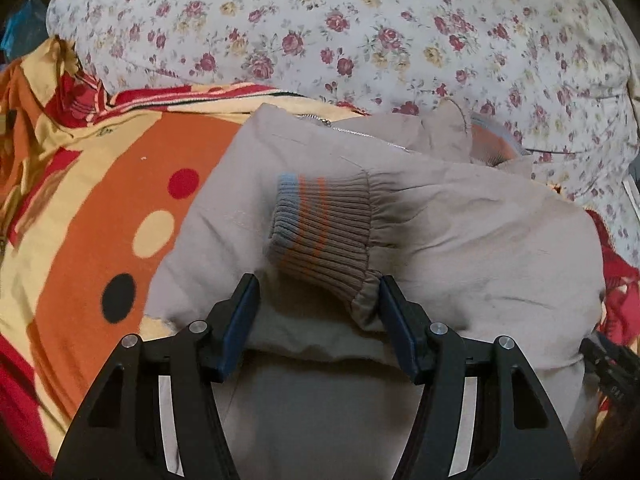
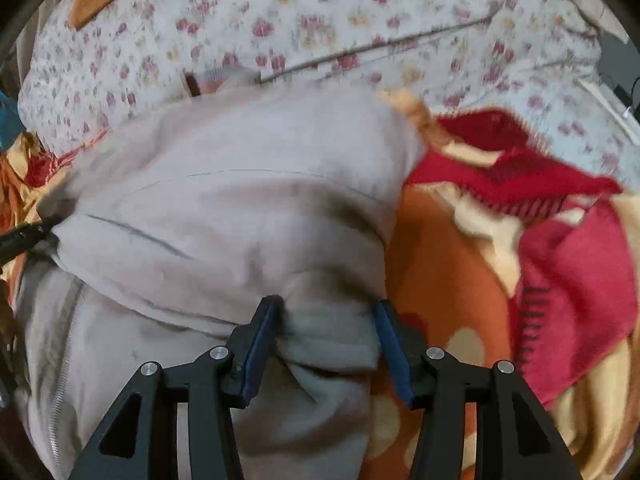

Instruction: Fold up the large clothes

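Beige cotton, bulky and creased, fills both views: the jacket (image 1: 460, 232) lies on an orange, red and cream patterned blanket (image 1: 120, 168), with a floral quilt (image 1: 360, 32) beyond it. Its ribbed cuff (image 1: 320, 224), striped orange and blue, rests folded across the body, and the zipper (image 1: 352, 132) shows near the far edge. My left gripper (image 1: 318, 300) stands spread, its fingers either side of the cuff's near edge with fabric between them but not pinched. My right gripper (image 2: 326, 320) is likewise spread around a bunched fold at the jacket's right edge, just beside the blanket. Risks, as I judge them: closing here could catch several layers and drag the folded sleeve out of place; the right fingers could snag the blanket along with the jacket; and the thick fabric may slide out of a shallow bite, leaving the fold crooked.
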Action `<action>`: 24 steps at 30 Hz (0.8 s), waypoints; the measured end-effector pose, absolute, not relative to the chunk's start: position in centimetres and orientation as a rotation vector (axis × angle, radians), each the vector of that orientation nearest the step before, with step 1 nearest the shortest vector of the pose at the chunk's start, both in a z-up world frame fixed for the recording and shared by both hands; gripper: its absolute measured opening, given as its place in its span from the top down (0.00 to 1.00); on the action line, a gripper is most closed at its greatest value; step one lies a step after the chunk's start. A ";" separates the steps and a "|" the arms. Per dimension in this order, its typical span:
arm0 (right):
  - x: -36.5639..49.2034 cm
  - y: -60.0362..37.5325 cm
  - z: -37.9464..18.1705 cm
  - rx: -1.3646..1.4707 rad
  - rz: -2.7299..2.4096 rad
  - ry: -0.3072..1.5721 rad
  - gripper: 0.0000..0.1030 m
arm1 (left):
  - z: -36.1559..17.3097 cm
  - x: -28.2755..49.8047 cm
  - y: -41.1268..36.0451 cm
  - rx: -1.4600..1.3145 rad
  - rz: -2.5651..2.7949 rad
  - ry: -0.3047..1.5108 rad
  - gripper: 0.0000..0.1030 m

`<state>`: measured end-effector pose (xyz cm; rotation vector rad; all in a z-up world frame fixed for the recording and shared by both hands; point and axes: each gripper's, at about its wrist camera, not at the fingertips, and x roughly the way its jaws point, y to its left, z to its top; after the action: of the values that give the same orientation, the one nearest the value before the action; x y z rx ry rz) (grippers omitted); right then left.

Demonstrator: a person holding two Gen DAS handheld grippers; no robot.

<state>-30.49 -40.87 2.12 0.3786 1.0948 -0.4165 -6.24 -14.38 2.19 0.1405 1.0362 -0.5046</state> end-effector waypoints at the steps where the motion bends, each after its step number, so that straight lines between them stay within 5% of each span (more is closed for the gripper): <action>1: -30.9 -41.0 2.6 0.389 -0.425 1.085 0.52 | 2.5 -6.4 -14.2 0.139 -0.508 1.031 0.41; 9: -34.7 -39.4 6.4 0.440 -0.374 1.014 0.51 | 4.9 -8.2 -12.1 0.136 -0.512 0.990 0.41; 13: -36.4 -37.4 6.5 0.456 -0.328 1.031 0.40 | 5.7 -9.7 -10.6 0.167 -0.518 0.973 0.41; 24: -42.1 -34.1 5.5 0.506 -0.284 1.055 0.40 | 6.2 -15.5 -2.3 0.159 -0.597 1.034 0.41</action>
<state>-42.12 -34.11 5.55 0.5061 1.0549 -0.2842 -15.45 -2.35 6.20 0.1591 1.0339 -0.5971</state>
